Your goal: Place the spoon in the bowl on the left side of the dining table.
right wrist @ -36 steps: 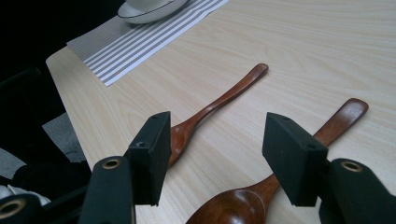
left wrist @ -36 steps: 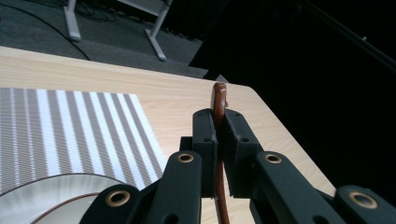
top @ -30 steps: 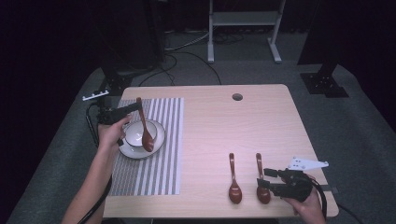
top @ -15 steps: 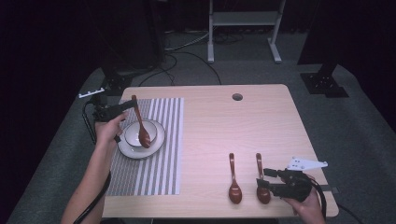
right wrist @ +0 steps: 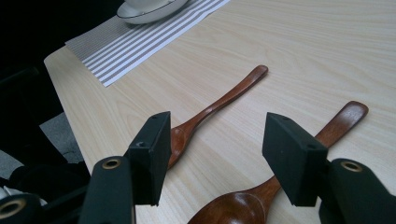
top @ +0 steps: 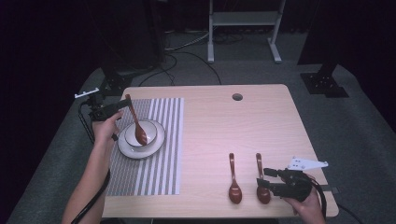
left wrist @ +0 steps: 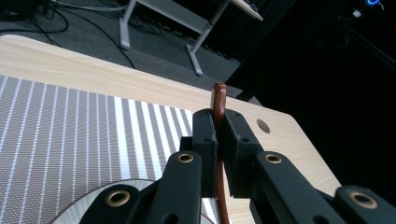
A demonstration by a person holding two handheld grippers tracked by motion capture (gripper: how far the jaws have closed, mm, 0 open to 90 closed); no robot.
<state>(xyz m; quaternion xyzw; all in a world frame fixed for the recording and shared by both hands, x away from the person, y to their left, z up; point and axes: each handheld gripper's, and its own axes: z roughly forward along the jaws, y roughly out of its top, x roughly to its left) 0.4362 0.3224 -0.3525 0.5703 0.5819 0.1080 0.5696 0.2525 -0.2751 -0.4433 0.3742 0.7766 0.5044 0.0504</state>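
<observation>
Left gripper point(top: 125, 101): clamped tight on spoon point(top: 137, 125) handle, spoon hanging steep, head down inside bowl point(top: 150, 129). Bowl on plate point(top: 133, 150), plate on striped mat point(top: 161, 170), left side of table point(top: 261, 121).

Right gripper point(top: 262, 178): jaws parted, holding nothing, parked level by near edge, at head of right spoon point(top: 261, 179). Left spoon point(top: 233, 181) just beside, flat.

Step judged: placing spoon in bowl. Next likely called for: lower, release handle against rim, then close on right spoon.

The left gripper point(left wrist: 218, 140) is clamping a brown spoon handle point(left wrist: 218, 100), which is sticking up past its fingertips.
</observation>
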